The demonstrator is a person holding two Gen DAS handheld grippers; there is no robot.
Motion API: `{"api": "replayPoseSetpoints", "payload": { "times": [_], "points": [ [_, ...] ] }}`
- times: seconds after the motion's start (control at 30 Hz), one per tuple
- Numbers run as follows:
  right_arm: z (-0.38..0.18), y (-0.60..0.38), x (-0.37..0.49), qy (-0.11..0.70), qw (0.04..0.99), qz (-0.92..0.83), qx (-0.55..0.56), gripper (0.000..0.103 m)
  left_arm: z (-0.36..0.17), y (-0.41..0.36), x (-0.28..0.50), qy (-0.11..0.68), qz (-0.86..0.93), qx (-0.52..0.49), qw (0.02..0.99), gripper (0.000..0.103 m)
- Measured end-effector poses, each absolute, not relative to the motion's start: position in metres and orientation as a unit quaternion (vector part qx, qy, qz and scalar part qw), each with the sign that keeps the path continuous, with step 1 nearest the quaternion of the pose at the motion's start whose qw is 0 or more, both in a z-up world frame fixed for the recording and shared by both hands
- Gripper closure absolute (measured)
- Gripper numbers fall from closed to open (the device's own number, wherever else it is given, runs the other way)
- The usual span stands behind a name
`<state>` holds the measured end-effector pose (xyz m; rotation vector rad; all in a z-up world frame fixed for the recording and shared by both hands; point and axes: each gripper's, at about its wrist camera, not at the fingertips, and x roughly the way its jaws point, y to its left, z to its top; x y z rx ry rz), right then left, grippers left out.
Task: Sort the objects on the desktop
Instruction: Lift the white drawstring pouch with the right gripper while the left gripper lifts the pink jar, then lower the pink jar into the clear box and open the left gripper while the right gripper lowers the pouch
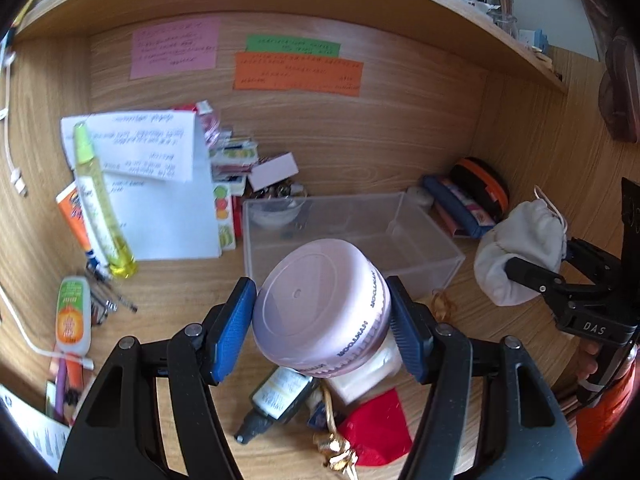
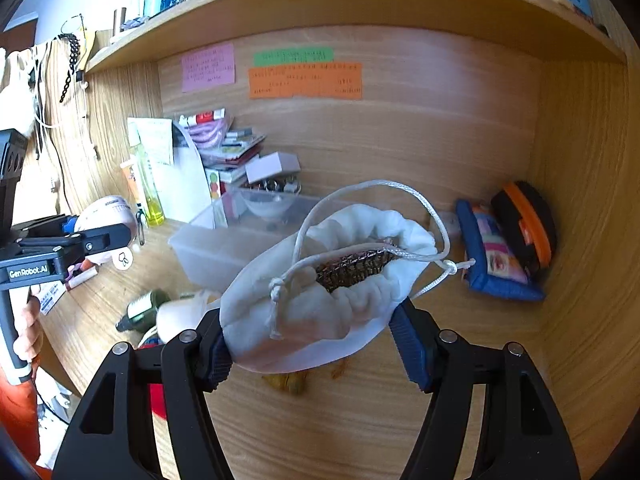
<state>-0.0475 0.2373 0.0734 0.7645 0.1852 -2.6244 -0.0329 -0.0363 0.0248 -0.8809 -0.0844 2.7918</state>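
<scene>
My left gripper (image 1: 322, 326) is shut on a pink round jar (image 1: 320, 304), held on its side above the desk, just in front of a clear plastic box (image 1: 360, 220). My right gripper (image 2: 310, 340) is shut on a white drawstring pouch (image 2: 320, 304), which is open at the top with something dark and textured inside. The pouch (image 1: 520, 248) and right gripper (image 1: 560, 284) show at the right of the left wrist view. The jar (image 2: 106, 210) and left gripper (image 2: 60, 248) show at the left of the right wrist view. The clear box (image 2: 224, 248) sits behind the pouch.
A yellow spray bottle (image 1: 100, 200), papers (image 1: 160, 184), tubes and pens lie at the left. A dark dropper bottle (image 1: 276, 396), red cloth (image 1: 380, 428) and gold ribbon lie under the jar. A blue pouch (image 2: 496, 256) and black-orange case (image 2: 524, 224) sit at the back right. A shelf overhangs.
</scene>
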Motion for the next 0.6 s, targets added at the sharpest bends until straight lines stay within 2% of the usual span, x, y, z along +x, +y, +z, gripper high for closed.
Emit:
{"api": "replayPoseSetpoints", "payload": {
  "times": [0.6],
  "points": [
    [0.092,0.212,-0.112,0.099,0.21,-0.936,0.263,0.039,0.036,-0.018,-0.112,-0.007,0.941,-0.32,0.113,0.039]
  ]
}}
